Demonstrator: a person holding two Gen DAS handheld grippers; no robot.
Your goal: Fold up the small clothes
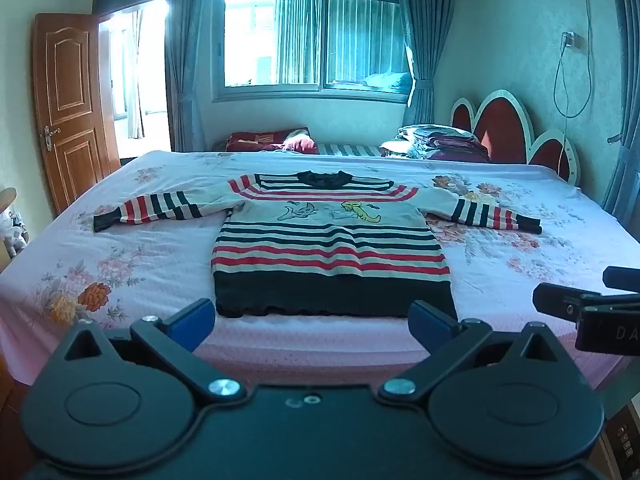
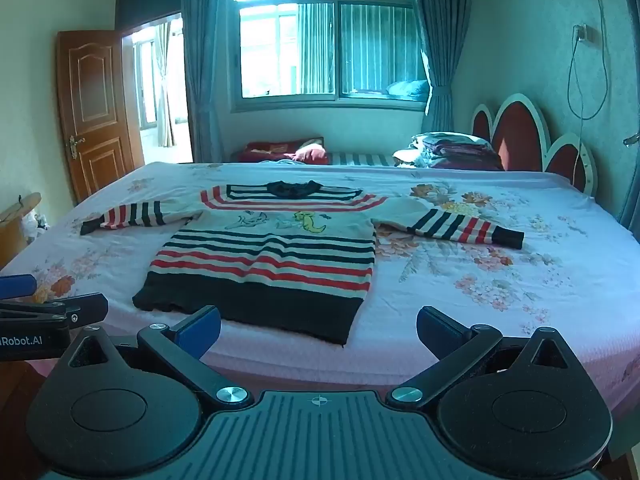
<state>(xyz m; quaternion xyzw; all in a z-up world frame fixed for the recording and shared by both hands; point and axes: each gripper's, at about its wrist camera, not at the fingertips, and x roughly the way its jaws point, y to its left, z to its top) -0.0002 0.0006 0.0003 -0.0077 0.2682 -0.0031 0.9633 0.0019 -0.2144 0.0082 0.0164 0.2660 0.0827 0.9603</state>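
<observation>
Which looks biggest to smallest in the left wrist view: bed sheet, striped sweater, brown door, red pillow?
1. Floral bed sheet: spans nearly the whole frame.
2. Striped sweater, lying flat with sleeves spread.
3. Brown door.
4. Red pillow, small and far off.

Apparent size only; the door and pillow sit farther back, so true sizes stay unsure.

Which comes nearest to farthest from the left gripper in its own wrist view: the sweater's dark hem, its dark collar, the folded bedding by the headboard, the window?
From the left gripper, open and empty:
1. Dark hem of the striped sweater, directly ahead at the bed's near edge.
2. Dark collar, mid-bed.
3. Folded bedding, far right by the headboard.
4. Window, back wall.
</observation>
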